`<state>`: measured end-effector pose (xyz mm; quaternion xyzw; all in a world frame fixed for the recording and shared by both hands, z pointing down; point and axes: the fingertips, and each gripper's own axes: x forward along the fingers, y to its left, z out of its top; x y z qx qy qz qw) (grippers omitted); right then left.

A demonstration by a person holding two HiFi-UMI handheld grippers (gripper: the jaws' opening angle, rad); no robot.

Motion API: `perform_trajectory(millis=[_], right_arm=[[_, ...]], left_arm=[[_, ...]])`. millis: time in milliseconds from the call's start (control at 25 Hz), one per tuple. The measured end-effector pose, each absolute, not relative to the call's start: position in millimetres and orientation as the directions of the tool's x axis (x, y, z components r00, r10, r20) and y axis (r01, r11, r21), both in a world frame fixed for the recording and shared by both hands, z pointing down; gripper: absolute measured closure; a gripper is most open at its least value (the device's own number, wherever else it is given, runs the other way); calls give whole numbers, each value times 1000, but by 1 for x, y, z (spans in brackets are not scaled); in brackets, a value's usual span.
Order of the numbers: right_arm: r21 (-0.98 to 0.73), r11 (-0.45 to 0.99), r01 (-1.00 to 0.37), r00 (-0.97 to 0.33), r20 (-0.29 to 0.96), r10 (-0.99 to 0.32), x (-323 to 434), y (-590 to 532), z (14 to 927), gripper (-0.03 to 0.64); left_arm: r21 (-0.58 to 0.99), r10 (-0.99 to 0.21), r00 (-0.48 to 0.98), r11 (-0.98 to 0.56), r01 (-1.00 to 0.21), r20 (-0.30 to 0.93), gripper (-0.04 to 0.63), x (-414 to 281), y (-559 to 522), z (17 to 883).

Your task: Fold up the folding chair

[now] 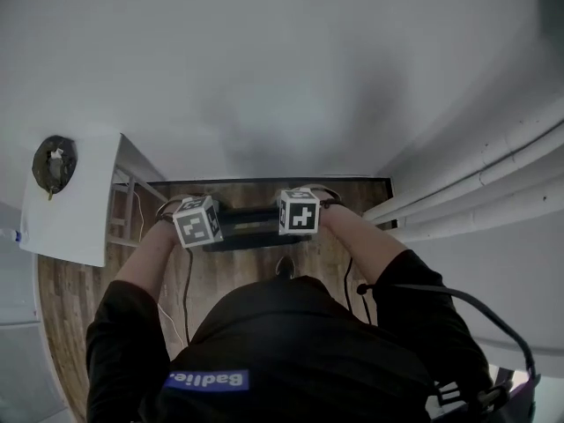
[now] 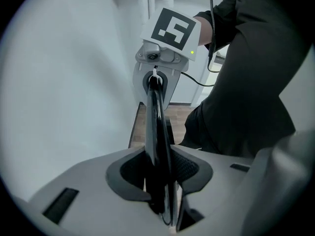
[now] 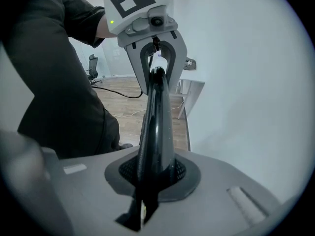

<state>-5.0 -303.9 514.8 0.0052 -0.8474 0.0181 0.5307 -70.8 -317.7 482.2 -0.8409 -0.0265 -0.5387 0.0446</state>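
Observation:
The folding chair (image 1: 251, 224) is a flat black frame, seen edge-on and held up close to a white wall. In the head view my left gripper (image 1: 197, 221) and right gripper (image 1: 299, 211) sit at the two ends of its top edge, their fingertips hidden under the marker cubes. The left gripper view shows my left gripper (image 2: 160, 181) shut on the thin black edge of the chair (image 2: 156, 127), with the right gripper (image 2: 158, 75) at the far end. Seen from the right gripper view, my right gripper (image 3: 152, 173) is shut on the chair's black bar (image 3: 156, 117).
A white wall (image 1: 282, 69) fills the space ahead. White pipes (image 1: 476, 192) run along the right. A white table (image 1: 70, 192) with a dark round object (image 1: 54, 163) stands at the left. Cables lie on the wooden floor (image 1: 70, 298). An office chair (image 3: 92, 63) stands far back.

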Motion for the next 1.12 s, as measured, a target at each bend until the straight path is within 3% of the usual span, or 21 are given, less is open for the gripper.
perform_trajectory(millis=[440, 1120], right_arm=[[-7, 1000, 24, -448, 894, 17, -10, -410, 527, 574], [-4, 988, -157, -381, 923, -57, -35, -526, 538, 574]], left_arm=[[-49, -47, 384, -999, -4, 922, 477, -76, -420, 496], [-24, 69, 458, -981, 195, 886, 477, -101, -546, 509]])
